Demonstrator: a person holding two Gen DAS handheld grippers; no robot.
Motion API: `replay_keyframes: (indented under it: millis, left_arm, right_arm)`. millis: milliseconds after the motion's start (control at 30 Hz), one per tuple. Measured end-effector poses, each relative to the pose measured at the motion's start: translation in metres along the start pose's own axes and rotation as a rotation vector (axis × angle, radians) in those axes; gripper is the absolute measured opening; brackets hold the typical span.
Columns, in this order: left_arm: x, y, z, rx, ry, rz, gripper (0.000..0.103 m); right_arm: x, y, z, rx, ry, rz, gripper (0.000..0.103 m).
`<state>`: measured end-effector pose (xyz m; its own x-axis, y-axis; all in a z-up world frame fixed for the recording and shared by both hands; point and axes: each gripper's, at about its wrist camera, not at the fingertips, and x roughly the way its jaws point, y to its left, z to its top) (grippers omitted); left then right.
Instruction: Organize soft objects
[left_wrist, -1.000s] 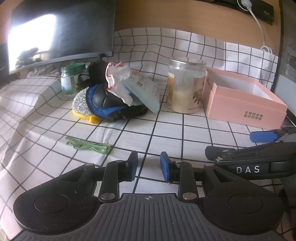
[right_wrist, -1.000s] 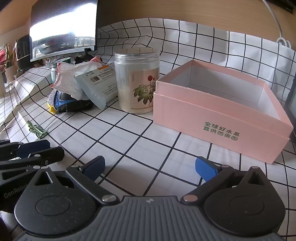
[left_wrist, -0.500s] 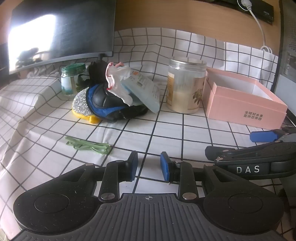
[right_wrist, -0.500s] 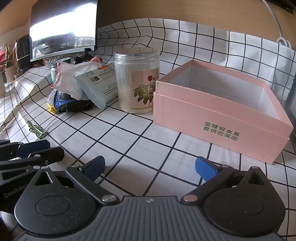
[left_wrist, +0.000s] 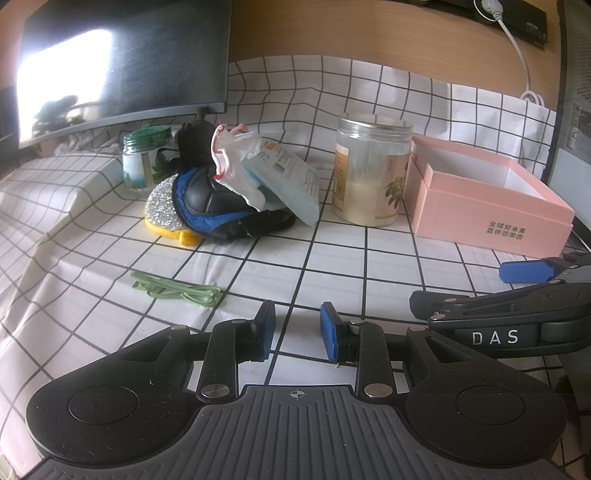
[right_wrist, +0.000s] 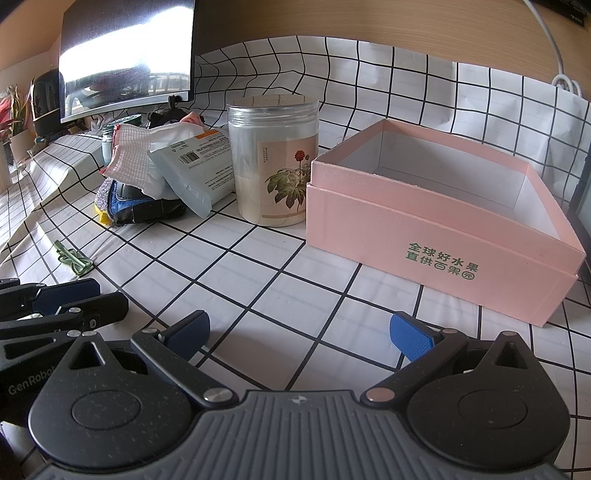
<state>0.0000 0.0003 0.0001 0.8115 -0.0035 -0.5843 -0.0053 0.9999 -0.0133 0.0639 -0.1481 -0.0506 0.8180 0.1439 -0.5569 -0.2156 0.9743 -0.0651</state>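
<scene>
No change: both tools (left_wrist: 297, 328) (right_wrist: 299, 332) idle, spread, holding nothing; soft pile (left_wrist: 229, 192) untouched, box (right_wrist: 436, 221) empty.

**Soft things heaped at the back, pink box open**

A pile of soft things (left_wrist: 229, 199) sits toward the back of the checked tablecloth (left_wrist: 332, 258), left of the tall jar. At the bottom lies a silver and yellow scrubber (left_wrist: 162, 212), with a blue and black glove (left_wrist: 218, 212) over it. A white mesh cloth (left_wrist: 236, 173) and a pale blue packet (left_wrist: 291, 181) lean on top. The pink box (right_wrist: 436, 221) stands open near the right edge.
</scene>
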Motion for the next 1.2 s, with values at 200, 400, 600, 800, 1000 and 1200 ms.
replay_keyframes:
  millis: [200, 400, 600, 800, 1000, 1200]
  left_arm:
    - [0.0, -0.0001, 0.0, 0.001, 0.0, 0.0, 0.031]
    - [0.0, -0.0002, 0.0, 0.001, 0.0, 0.0, 0.031]
    - [0.0, -0.0002, 0.0, 0.001, 0.0, 0.001, 0.031]
    - [0.0001, 0.0001, 0.0, 0.002, -0.001, 0.002, 0.031]
    - [0.0, 0.0, 0.0, 0.002, -0.001, 0.001, 0.031]
    - [-0.0006, 0.003, 0.0006, -0.002, -0.001, -0.001, 0.031]
  right_arm:
    - [0.0001, 0.0001, 0.0, 0.0, 0.0, 0.0, 0.103]
    - [0.0001, 0.0001, -0.0001, 0.0, 0.0, 0.0, 0.103]
    - [0.0001, 0.0002, -0.0001, 0.0, 0.0, 0.0, 0.103]
    - [0.0002, 0.0002, -0.0002, 0.0, -0.001, 0.0, 0.103]
    - [0.0002, 0.0002, -0.0002, 0.0, -0.001, 0.0, 0.103]
    - [0.0002, 0.0003, -0.0002, 0.0, -0.001, 0.0, 0.103]
